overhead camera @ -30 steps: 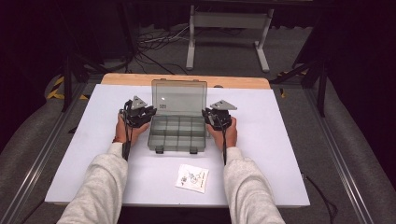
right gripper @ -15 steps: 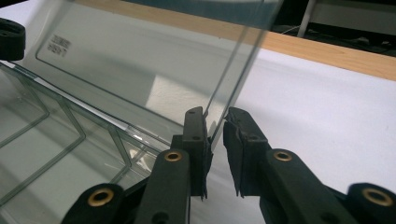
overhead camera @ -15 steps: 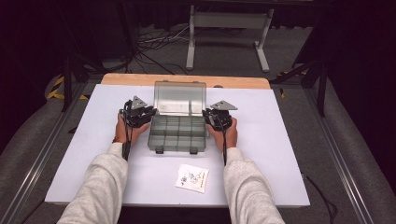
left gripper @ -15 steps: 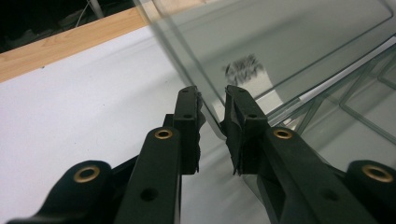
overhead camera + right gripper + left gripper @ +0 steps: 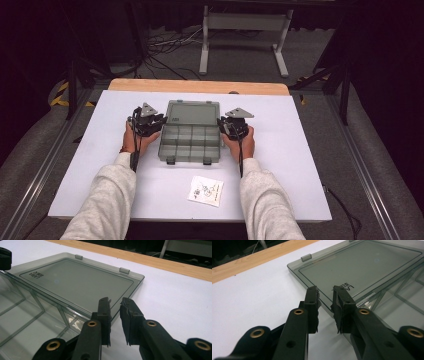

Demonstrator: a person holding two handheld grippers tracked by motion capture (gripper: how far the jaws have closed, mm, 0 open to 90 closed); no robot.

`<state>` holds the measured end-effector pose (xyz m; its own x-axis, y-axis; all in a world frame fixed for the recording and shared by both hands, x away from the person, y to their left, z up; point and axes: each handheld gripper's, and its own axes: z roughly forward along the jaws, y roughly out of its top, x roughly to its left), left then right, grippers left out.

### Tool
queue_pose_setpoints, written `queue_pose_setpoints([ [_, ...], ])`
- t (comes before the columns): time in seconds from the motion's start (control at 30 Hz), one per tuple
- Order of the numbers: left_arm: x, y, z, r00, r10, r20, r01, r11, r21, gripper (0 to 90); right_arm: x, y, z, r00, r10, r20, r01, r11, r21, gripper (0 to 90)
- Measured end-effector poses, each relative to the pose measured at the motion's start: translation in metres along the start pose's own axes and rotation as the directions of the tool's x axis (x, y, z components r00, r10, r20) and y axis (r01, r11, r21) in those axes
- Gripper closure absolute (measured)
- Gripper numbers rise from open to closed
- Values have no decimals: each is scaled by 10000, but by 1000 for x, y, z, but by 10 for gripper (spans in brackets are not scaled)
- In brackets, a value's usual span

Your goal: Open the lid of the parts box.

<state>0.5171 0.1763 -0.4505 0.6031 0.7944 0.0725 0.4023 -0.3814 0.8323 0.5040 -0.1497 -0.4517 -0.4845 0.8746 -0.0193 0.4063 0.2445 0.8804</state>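
The left claw (image 5: 325, 293) and right claw (image 5: 115, 305) stand narrowly apart, holding nothing, at the lid (image 5: 194, 112) edges mid-frame. A crooked pinch might slip, sliding the box (image 5: 190, 144).

One clear plastic box (image 5: 190, 137) with its single lid (image 5: 193, 112) laid open sits on one white counter (image 5: 300, 150). Two grippers, left (image 5: 159, 120) and right (image 5: 222, 123), flank it, one per hand. One printed card (image 5: 205, 190) lies nearby. Two latches (image 5: 124, 270) edge the lid.
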Motion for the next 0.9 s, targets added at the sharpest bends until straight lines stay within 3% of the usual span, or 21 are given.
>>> queue_pose_setpoints([
  [0.1, 0, 1, -2, 10000, 73, -49, -72, 9999, 99, 731, -1, 1, -2, 10000, -62, 38, 62, 10000, 70, 757],
  [0.37, 5, 8, -20, 9994, 337, 123, -334, 9992, -204, 712, -3, 8, -11, 9997, -187, -129, 187, 9998, 9, 749],
  [0.47, 5, 11, -30, 9987, 434, 281, -423, 9983, -413, 701, -3, 11, -17, 9986, -506, -129, 506, 9987, -29, 750],
  [0.63, 3, 12, -45, 9955, 867, 388, -837, 9938, -737, 692, -2, 14, -26, 9973, -678, -269, 673, 9975, -193, 746],
  [0.77, 0, 9, -57, 9917, 1179, 504, -1131, 9895, -899, 681, -2, 15, -36, 9966, -572, -600, 546, 9975, -442, 742],
  [0.9, -1, 6, -68, 9898, 1372, 393, -1325, 9857, -1042, 659, 1, 15, -46, 9930, -1067, -515, 1038, 9930, -562, 736],
])
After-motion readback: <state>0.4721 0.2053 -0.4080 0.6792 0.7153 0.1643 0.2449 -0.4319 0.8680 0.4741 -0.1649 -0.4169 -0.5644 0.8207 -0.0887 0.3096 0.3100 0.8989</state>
